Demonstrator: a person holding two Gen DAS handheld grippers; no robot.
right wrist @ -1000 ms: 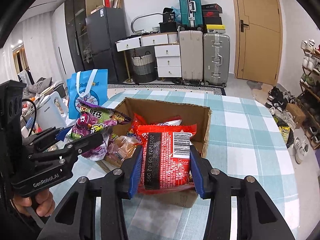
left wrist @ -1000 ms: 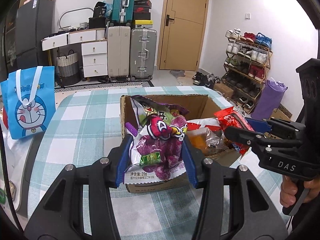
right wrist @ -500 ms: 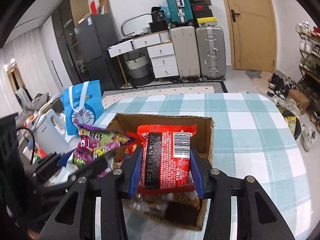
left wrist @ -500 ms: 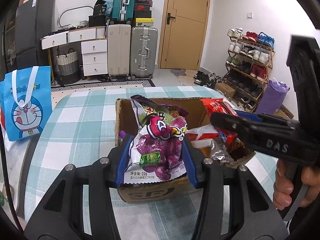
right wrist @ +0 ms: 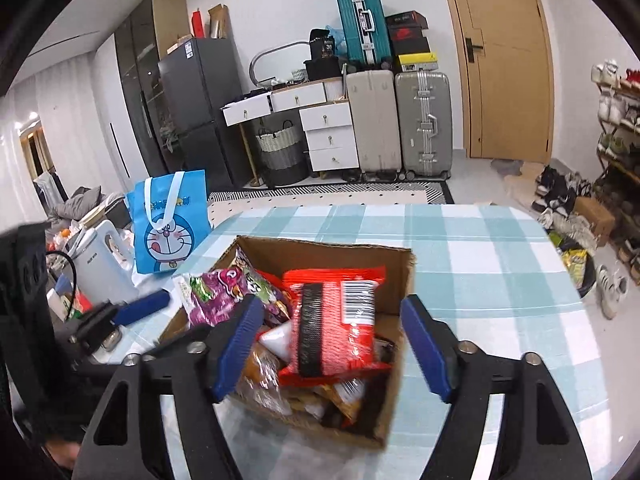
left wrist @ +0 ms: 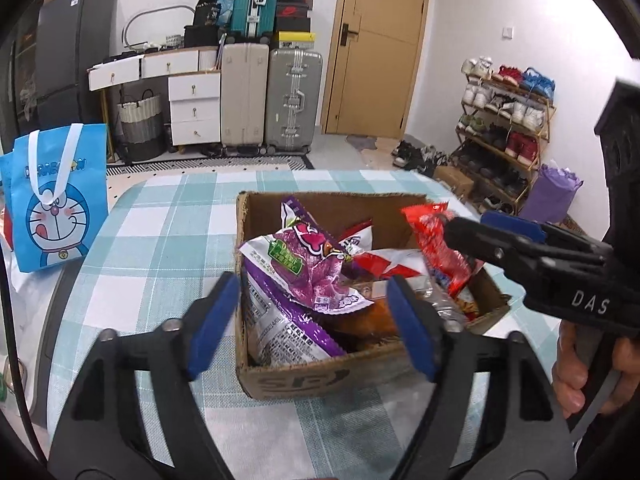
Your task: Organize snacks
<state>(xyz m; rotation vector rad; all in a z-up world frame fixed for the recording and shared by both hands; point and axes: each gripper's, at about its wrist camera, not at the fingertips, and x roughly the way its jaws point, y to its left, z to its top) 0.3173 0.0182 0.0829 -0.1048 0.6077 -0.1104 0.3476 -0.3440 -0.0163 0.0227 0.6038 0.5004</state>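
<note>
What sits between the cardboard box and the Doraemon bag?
Only bare checked tablecloth between the cardboard box and the Doraemon bag; the left wrist view shows it best.

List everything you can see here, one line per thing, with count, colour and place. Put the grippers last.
Cardboard box: one, brown, open-topped, on the table.
Purple snack bag: one, lying on the pile at the box's left.
Red snack packet: one, on the pile at the box's right.
Other snack packets: several, mixed colours, in the box; count unclear.
Checked tablecloth: one, teal and white, covering the table.
Blue cartoon tote bag: one, off the table's left edge.
Suitcases: three, beige, silver, teal, against the far wall.
Shoe rack: one, right wall.
Left gripper: open, over the box.
Right gripper: open, over the box.
</note>
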